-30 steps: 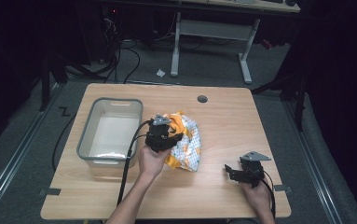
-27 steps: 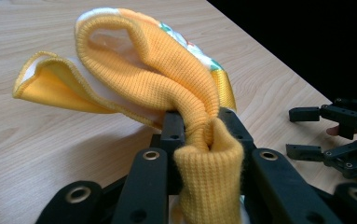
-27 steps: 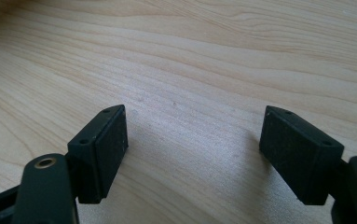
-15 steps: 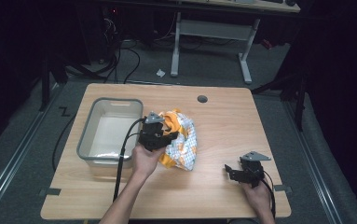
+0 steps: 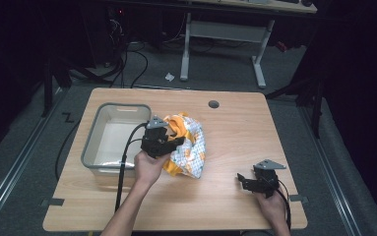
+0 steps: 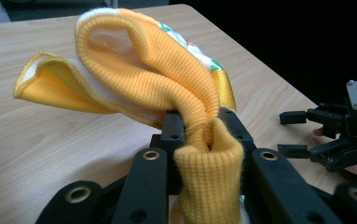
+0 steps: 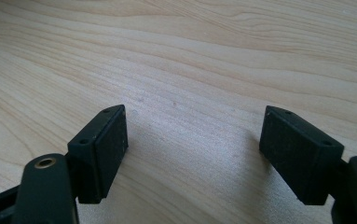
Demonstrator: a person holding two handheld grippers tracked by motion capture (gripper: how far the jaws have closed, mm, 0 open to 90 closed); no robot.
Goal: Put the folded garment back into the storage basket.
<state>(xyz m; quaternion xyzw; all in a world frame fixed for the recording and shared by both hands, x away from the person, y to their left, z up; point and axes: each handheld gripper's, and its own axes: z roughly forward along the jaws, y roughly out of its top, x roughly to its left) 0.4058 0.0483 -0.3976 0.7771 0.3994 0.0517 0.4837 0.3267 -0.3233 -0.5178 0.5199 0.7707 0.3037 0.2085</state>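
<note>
Two tools: left tool clamps orange garment; right tool rests spread on table.

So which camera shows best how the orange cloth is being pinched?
The left gripper view: the orange cloth fills it, its ribbed edge squeezed between the jaws. The high view shows it small beside the grey bin. The right gripper view faces bare table.

The grey bin blocks the table's left half — its open top is unobstructed. Just beside its right wall, the left gripper and the bunched orange garment it clamps fill the middle. The right half lies bare between the garment and the wide-jawed right gripper near the front edge — also along the far side, past a small round hole.
</note>
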